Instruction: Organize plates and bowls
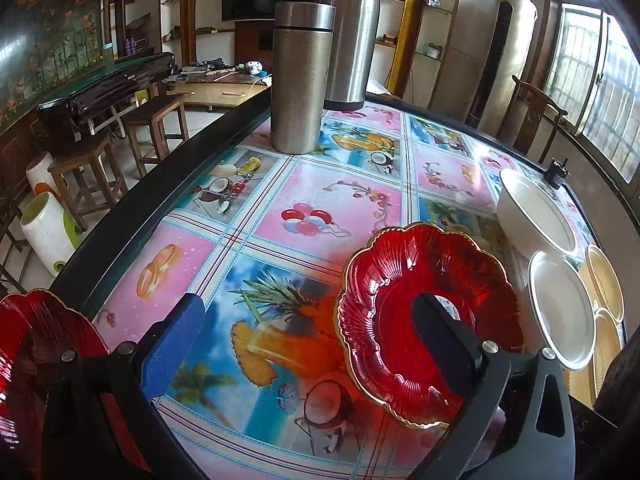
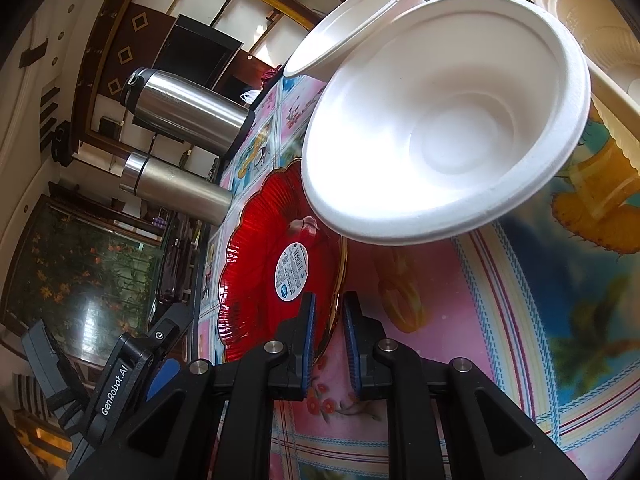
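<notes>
A red scalloped glass plate (image 1: 428, 316) with a gold rim is held tilted above the table. My right gripper (image 2: 328, 320) is shut on its rim (image 2: 280, 264) near the edge. My left gripper (image 1: 316, 320) is open, its right finger (image 1: 444, 340) in front of that plate, gripping nothing. A second red plate (image 1: 44, 340) shows at the lower left. Two white bowls (image 1: 560, 312) (image 1: 536, 212) and cream ribbed bowls (image 1: 604, 280) sit at the right. The white bowls (image 2: 448, 120) (image 2: 352, 24) fill the right wrist view just beyond the red plate.
Two steel flasks (image 1: 300, 76) (image 1: 352, 40) stand at the table's far side. The table (image 1: 280, 208) has a colourful printed cover and a dark rim. Wooden stools (image 1: 156, 128) and a chair (image 1: 536, 116) stand around it.
</notes>
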{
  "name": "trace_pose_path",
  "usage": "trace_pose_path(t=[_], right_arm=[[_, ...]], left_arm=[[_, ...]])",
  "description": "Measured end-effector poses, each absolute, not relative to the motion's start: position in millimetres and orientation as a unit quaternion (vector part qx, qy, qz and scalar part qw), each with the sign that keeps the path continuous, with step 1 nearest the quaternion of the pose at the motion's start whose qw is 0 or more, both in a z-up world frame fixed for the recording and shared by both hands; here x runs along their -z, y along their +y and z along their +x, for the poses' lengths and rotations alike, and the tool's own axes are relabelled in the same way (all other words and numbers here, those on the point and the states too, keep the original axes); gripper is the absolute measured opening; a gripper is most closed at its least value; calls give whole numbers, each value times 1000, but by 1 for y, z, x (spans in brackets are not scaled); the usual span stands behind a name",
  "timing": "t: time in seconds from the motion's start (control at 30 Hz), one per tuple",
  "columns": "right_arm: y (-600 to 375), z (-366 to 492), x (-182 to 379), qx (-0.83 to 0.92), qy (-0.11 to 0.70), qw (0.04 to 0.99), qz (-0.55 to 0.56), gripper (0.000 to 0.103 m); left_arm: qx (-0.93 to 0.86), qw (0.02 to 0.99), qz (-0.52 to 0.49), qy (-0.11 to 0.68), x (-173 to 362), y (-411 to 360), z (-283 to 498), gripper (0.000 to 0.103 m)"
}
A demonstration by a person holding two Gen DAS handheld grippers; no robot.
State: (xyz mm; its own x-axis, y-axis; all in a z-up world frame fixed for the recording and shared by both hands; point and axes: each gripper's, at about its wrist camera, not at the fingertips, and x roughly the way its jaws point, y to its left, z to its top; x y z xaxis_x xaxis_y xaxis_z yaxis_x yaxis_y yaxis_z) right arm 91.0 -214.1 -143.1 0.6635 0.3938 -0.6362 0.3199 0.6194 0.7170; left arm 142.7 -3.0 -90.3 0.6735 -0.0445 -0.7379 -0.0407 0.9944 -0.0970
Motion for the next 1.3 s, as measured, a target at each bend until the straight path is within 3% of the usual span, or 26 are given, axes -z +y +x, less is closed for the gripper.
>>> trace_pose_path(t=[0.33,0.63,0.87,0.93,1.07,1.3], right_arm=[[-213,90,142,-31,407,802,436,24],[-213,92,141,-27,406,807,428,23],[-214,92,143,-25,406,807,427,20],[-214,92,143,-26,407,806,428,20],[-215,91,144,-27,407,805,430,20],[-215,91,145,-26,406,803,435,20]], left_arm=[[17,902,-68,425,100,-6,149,103],[78,879,-110,456,110,-6,157,103],[110,858,-137,482,119,-4,164,69],[117,855,-141,486,120,-6,164,65],[134,843,-163,494,123,-4,165,45],[135,832,-182,506,127,-1,168,20]])
